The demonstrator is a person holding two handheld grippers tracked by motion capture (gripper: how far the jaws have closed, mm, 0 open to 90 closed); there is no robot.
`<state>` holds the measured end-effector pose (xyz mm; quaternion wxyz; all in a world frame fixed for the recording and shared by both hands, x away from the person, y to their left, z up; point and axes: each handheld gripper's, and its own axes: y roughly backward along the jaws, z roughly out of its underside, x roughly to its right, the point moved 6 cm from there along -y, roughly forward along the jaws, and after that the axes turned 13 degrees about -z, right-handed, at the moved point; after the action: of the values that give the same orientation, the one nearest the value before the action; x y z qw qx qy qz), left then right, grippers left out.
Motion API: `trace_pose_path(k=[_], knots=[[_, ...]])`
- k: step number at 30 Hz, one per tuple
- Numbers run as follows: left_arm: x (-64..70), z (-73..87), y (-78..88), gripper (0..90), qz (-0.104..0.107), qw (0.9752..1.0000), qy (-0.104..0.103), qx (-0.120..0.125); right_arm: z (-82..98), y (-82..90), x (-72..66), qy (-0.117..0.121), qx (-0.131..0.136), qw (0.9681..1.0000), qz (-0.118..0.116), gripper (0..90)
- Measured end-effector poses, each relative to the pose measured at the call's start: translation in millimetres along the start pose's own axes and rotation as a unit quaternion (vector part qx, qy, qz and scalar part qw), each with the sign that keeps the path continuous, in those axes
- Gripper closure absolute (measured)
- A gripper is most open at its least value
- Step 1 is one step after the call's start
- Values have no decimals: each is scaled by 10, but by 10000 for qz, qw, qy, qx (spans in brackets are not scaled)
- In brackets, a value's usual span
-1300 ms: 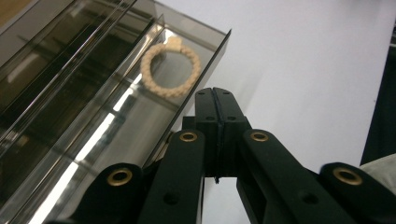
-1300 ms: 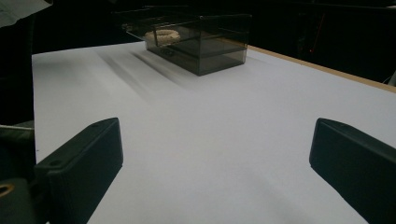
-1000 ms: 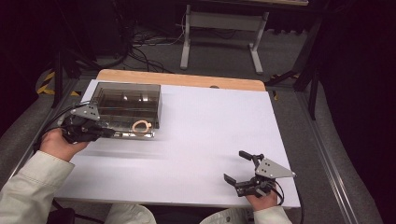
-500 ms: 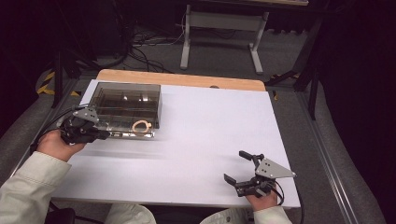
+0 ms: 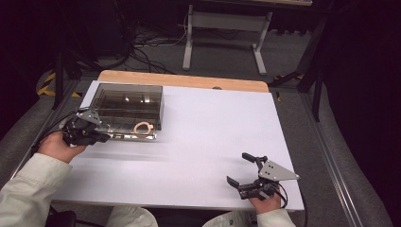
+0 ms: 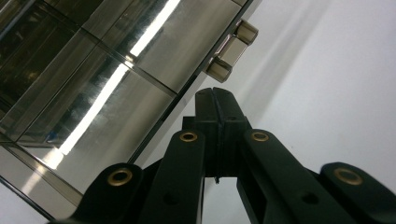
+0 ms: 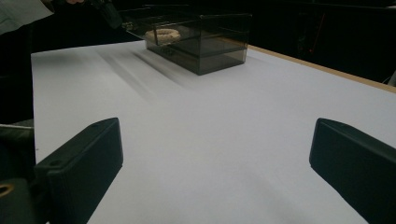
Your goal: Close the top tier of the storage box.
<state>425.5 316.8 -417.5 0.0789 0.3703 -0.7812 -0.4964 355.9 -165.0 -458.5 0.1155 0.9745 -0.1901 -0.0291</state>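
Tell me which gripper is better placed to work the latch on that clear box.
Left. The left gripper, jaws shut, sits at the clear box, its tips just short of the latch. The right gripper is open, far across the white table near its front edge.

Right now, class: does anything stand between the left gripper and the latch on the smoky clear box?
Nothing visible does. The left gripper, shut, points at the latch on the box edge, with bare white table between them. The right gripper waits far off.
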Motion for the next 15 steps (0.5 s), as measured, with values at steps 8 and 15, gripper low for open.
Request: trace_pose_path(k=[8, 15], knots=[[-25, -1, -49, 897, -11, 10000, -25, -37, 2, -3, -1, -17, -1, 10000, -14, 34], [-18, 8, -70, 898, 33, 9999, 10, -99, 3, -3, 2, -15, 2, 10000, -12, 34]])
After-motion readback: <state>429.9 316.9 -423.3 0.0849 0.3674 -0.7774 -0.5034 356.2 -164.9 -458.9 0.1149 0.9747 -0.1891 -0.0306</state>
